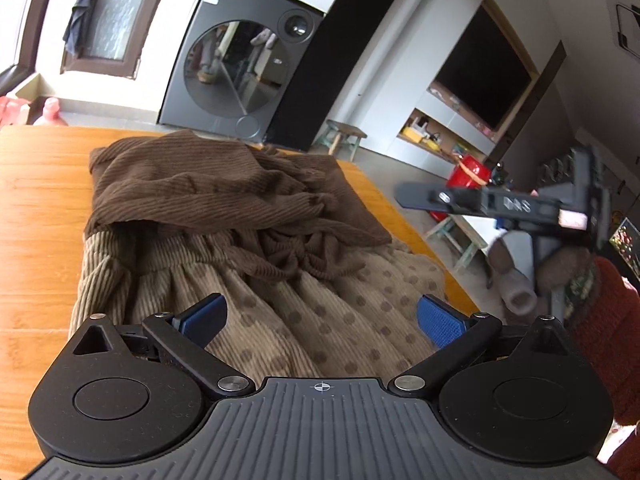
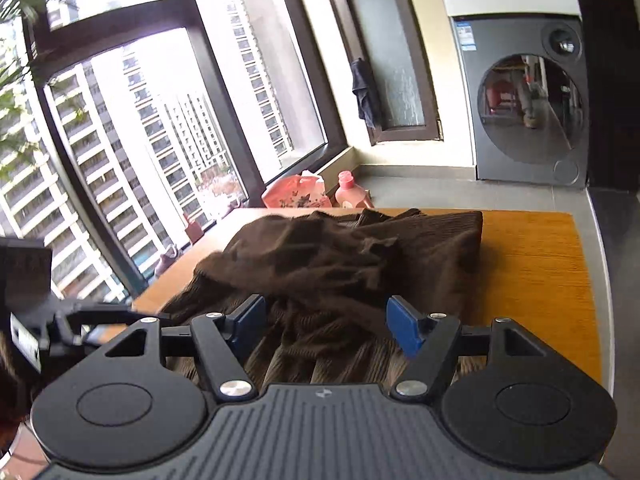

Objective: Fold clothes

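A brown ribbed garment (image 1: 224, 188) with a tan dotted corduroy skirt part (image 1: 304, 320) lies bunched on the orange wooden table (image 1: 36, 216). My left gripper (image 1: 320, 320) hovers open just above the tan skirt end, nothing between its blue pads (image 1: 204, 316). The right gripper (image 1: 492, 202) shows at the right of the left wrist view, off the table's edge, held in the air. In the right wrist view the same garment (image 2: 344, 256) lies ahead, and my right gripper (image 2: 324, 324) stands open over its near edge, empty.
The table's right edge (image 1: 404, 216) drops to a grey floor. A washing machine (image 1: 244, 64) stands behind the table. A small stool (image 1: 344, 138), a bench (image 1: 460, 236), and a red container (image 1: 468, 174) are at the right. Pink detergent bottle (image 2: 350, 194) sits by the window.
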Demonstrator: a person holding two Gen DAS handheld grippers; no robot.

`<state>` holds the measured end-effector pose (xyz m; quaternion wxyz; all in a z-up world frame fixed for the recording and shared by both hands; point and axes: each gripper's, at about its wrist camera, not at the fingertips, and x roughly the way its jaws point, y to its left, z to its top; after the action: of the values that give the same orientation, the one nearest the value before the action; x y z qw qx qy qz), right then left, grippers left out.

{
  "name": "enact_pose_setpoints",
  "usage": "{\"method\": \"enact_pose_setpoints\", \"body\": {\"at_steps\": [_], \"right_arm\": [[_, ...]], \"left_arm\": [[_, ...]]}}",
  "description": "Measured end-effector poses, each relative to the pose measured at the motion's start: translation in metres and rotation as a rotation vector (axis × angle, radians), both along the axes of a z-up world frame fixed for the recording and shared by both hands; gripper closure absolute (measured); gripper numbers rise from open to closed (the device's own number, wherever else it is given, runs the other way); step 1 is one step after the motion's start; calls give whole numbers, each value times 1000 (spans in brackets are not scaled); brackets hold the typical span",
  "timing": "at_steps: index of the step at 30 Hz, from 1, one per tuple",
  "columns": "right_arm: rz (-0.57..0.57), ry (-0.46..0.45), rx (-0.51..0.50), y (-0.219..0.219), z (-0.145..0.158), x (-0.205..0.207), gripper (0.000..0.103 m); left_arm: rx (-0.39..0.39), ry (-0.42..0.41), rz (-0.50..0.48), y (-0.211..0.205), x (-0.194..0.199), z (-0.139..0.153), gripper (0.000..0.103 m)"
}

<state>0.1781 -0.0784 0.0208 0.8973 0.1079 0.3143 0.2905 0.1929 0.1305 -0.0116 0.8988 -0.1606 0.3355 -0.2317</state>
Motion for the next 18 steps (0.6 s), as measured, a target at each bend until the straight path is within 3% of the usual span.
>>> {"method": "enact_pose_setpoints", "body": {"at_steps": [5,6,8,9,13,18], "right_arm": [[-49,118,69,32,-45,70,38],[-35,119,59,39,-49,74,60],[-2,114,36,52,-56,80,79],[3,75,31,53,-51,78,82],[-44,78,-26,39,-54,82,85],[-106,88,-97,21,-58,88,84]], "left_arm": [[-34,-83,8,12,20,11,0],[-37,-107,17,16,25,15,0],[-43,-153,34,24,35,23,0],[-49,-168,44,28,40,26,0],[-101,-184,55,36,69,26,0],[-192,-30,56,32,105,-20,0]]}}
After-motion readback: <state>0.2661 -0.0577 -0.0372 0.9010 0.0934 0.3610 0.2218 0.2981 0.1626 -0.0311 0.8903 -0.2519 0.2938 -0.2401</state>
